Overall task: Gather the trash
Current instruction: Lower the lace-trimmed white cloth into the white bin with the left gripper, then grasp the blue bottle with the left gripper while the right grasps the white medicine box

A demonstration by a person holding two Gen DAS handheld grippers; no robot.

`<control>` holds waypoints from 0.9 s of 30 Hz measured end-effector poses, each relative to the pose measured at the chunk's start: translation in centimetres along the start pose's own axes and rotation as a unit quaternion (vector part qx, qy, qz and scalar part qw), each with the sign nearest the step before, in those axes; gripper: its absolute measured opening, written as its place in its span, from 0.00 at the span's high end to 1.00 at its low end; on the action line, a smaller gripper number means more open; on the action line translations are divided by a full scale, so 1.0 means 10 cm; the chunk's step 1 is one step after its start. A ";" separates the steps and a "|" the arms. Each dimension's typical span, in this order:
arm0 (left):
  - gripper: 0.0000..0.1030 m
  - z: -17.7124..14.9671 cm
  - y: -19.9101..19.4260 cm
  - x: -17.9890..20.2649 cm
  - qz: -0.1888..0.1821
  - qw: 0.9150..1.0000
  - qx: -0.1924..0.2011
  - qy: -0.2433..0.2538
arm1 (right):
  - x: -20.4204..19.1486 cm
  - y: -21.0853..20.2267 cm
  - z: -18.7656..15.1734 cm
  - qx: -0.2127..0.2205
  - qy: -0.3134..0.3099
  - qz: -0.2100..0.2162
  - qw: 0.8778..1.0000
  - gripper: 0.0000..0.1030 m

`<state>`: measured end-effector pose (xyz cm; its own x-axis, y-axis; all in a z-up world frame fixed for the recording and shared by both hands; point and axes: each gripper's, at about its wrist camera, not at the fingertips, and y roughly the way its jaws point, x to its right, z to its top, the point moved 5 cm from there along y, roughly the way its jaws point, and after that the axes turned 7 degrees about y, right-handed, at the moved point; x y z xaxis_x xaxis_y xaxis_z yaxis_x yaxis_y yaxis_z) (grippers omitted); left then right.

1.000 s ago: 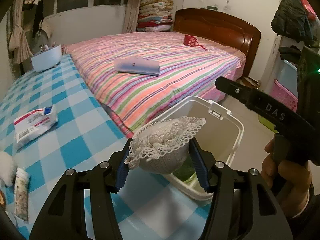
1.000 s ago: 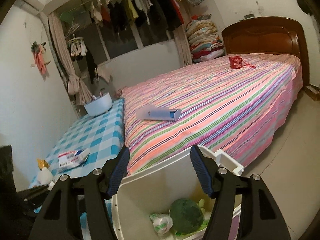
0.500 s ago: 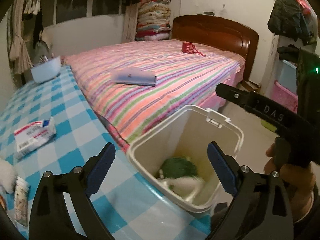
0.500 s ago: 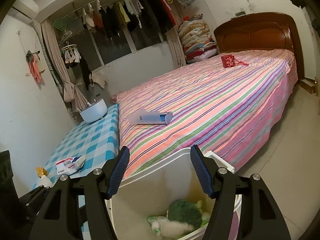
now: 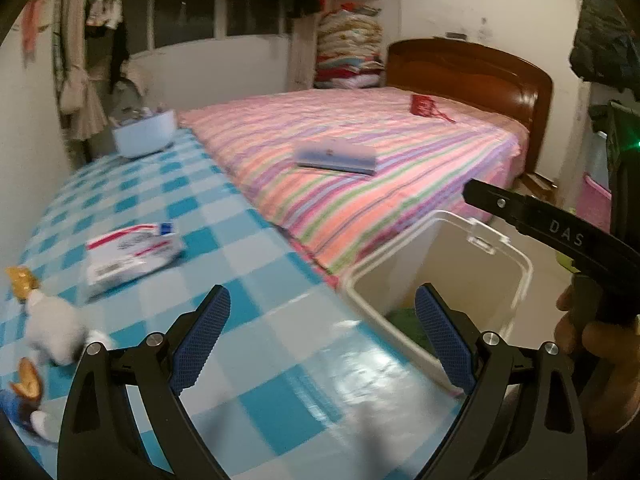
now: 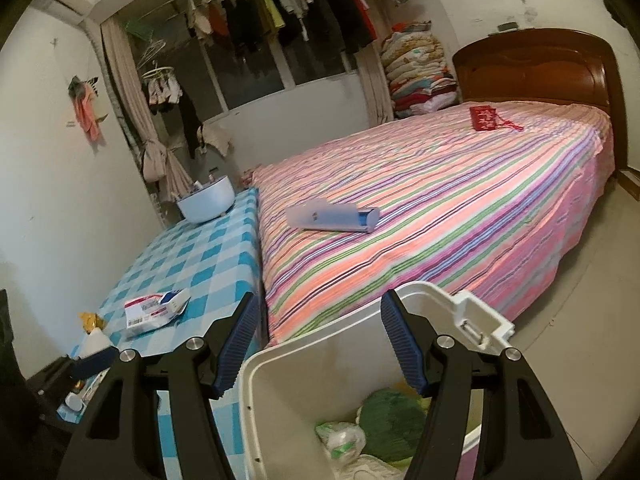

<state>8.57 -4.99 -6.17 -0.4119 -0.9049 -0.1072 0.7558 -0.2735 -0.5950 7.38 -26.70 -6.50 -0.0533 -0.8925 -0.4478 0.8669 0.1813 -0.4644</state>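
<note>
The left claw [image 5: 322, 336] hangs above the blue-checked bench [image 5: 200, 216], close to its edge by the bin [image 5: 516, 256]. Its jaws have just been opening and now stand wide apart with nothing between them. The right claw [image 6: 316, 344] is poised over the bin [image 6: 280, 364], jaws parted about halfway and empty; the bin's rim passes under them, and no contact shows. In the left view it appears as a black bar [image 5: 560, 232] above the bin, with a hand [image 5: 600, 344] on its grip.

The white bin stands open on the floor, tight against the bench's edge and the corner of the striped bed [image 6: 440, 208]. Inside lie a green lump [image 6: 394, 416], a pale bag [image 6: 340, 436] and something white at the bottom.

On the bench remain a white packet [image 5: 128, 256] with red and blue print, a yellow wrapper [image 5: 20, 280], a white wad [image 5: 56, 332] and a light blue bowl [image 5: 144, 132] at the far end. A flat blue case [image 5: 338, 156] and a small red pouch [image 5: 424, 104] lie on the bed.
</note>
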 end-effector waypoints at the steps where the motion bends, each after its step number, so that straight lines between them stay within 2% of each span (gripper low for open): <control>1: 0.10 -0.02 -0.04 -0.07 0.011 1.000 0.002 -0.003 | -0.03 0.02 -0.02 -0.003 -0.002 0.003 1.000 0.40; 9: 0.10 -0.19 -0.26 -0.63 0.072 0.996 -0.002 -0.055 | -0.34 0.13 -0.14 -0.027 -0.020 0.028 0.999 0.40; 12: 0.10 -0.29 -0.35 -0.88 0.097 0.991 -0.010 -0.088 | -0.50 0.18 -0.21 -0.038 -0.031 0.038 0.998 0.40; 15: 0.10 -0.45 -0.46 -1.13 0.129 0.982 -0.021 -0.138 | -0.63 0.24 -0.27 -0.049 -0.041 0.046 0.997 0.40; 18: 0.10 -0.60 -0.64 -1.39 0.169 0.966 -0.017 -0.197 | -0.78 0.31 -0.36 -0.060 -0.051 0.053 0.995 0.40; 21: 0.10 -0.75 -0.82 -1.63 0.211 0.945 -0.015 -0.250 | -0.90 0.36 -0.43 -0.067 -0.061 0.057 0.994 0.40; 24: 0.10 -0.95 -0.94 -1.87 0.254 0.917 -0.032 -0.305 | -1.00 0.42 -0.50 -0.077 -0.069 0.061 0.993 0.40; 27: 0.10 -1.09 -1.01 -2.05 0.288 0.894 -0.052 -0.340 | -1.11 0.48 -0.57 -0.091 -0.081 0.069 0.990 0.40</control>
<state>3.80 19.89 -6.67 0.4616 -0.8844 0.0692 0.6767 0.3006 -0.6720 9.29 -13.52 -8.13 0.1519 -0.9058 -0.3956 0.7563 0.3642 -0.5434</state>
